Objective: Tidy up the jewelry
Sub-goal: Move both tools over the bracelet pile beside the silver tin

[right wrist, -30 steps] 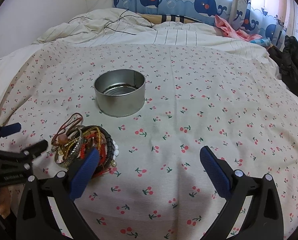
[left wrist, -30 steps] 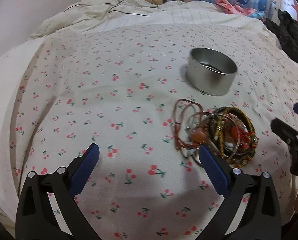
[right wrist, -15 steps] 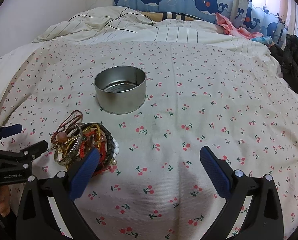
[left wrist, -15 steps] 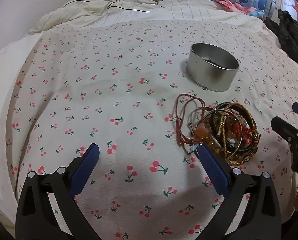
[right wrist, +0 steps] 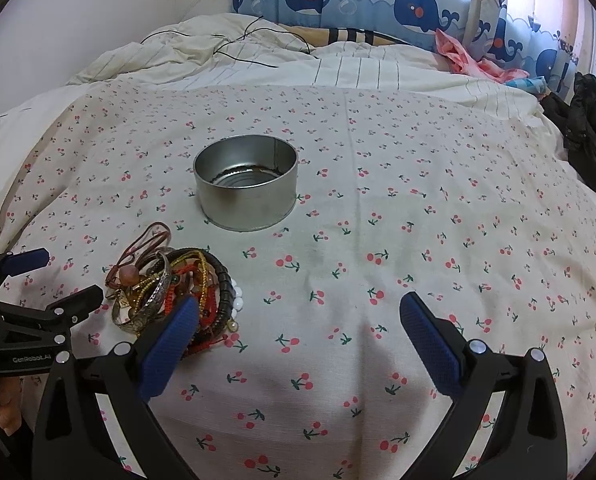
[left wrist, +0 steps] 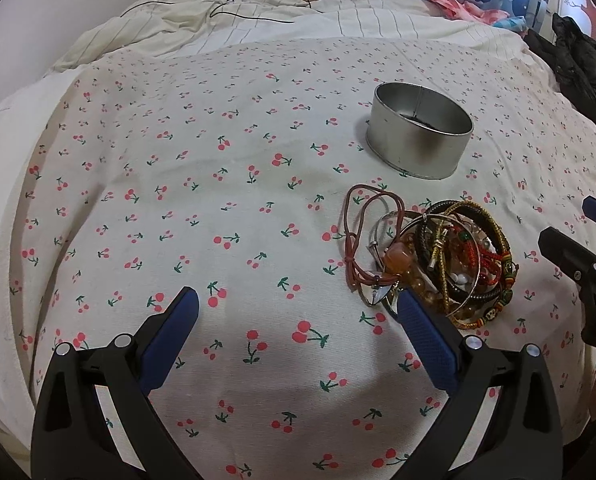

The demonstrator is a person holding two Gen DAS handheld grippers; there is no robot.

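1. 2 grippers over a cherry-print bedsheet [left wrist: 233, 128], both with jaws spread wide and nothing held.
2. Left gripper [left wrist: 293, 312]: blue pads [left wrist: 165, 344] apart over bare sheet. Its right pad sits just at the near edge of the jewelry pile [left wrist: 430, 256]; contact can't be told.
3. Right gripper [right wrist: 298, 312]: same wide spread, nothing between the fingers. Its left pad [right wrist: 169, 344] overlaps the pile's near edge in the right wrist view; touching or hovering can't be told.
4. Jewelry pile: tangled bangles, braided cords, beaded bracelets and a brown cord loop [left wrist: 358, 216] heaped together on the sheet, between the 2 grippers.
5. Metal tin [right wrist: 245, 182]: round, open-topped, upright, just beyond the pile and apart from it. No jewelry visible inside.
6. Each gripper shows at the frame edge of the other's view.
7. Background: rumpled striped duvet [right wrist: 257, 56] with a thin black cable [right wrist: 233, 46] on it, whale-print curtain [right wrist: 378, 4], dark clothing [right wrist: 594, 120] at the right edge.
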